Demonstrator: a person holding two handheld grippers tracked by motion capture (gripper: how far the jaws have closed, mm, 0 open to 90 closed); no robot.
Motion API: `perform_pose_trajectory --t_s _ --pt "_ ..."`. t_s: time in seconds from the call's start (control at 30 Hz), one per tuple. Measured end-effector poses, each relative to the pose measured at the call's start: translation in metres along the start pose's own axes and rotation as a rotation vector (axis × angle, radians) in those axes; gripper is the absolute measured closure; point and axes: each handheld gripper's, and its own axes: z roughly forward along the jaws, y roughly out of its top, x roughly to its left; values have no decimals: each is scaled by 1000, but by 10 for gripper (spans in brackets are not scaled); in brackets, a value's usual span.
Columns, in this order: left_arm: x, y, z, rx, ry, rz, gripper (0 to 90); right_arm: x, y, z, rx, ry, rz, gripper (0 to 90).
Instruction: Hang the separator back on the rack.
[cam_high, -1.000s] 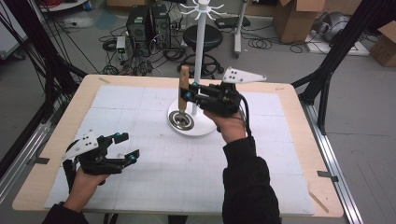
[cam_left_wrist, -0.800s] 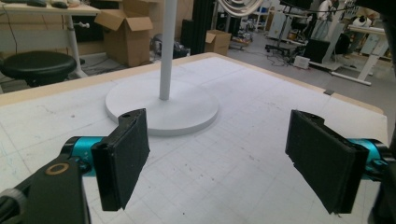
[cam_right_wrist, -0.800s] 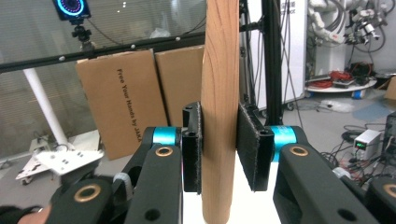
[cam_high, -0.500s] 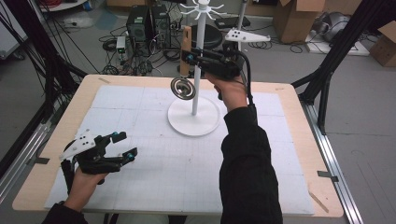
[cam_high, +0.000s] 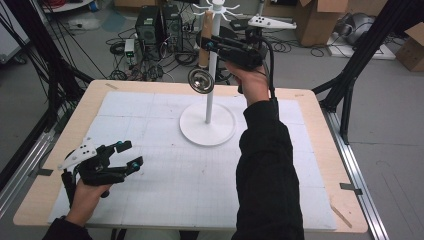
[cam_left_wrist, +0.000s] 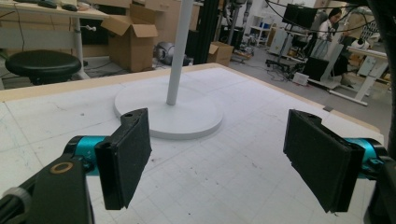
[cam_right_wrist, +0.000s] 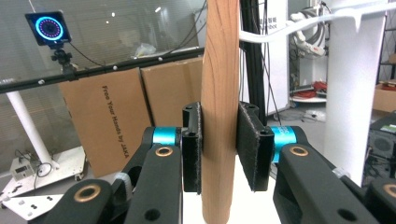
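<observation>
While clamped by the right gripper (cam_high: 206, 45), wooden-handled round metal strainer (cam_high: 201, 80) hangs beside tall white hook stand (cam_high: 209, 107), left gripper (cam_high: 129, 154) spread wide, holding nothing, well apart from stand.

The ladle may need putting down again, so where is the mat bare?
The white mat is bare between the stand's round base and the left tool, and along its far left. It is crowded round the pole, where the right tool holds the ladle.

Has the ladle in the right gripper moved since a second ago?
Yes. The ladle has risen from the white stand's base up along its pole, held by its wooden handle in the right gripper.
</observation>
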Motion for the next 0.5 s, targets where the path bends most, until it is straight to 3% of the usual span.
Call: perform_pose_trajectory --t_s 0.2,0.37,0.5 --pt "1 0 -2 -1 -3 -4 239 -8 -2 0 16 -29 22 721" --pt "2 0 -4 -1 0 -4 239 -6 -5 3 52 -39 10 721" --pt "5 -1 -6 -3 1 -17 240 0 -7 2 44 -54 1 710"
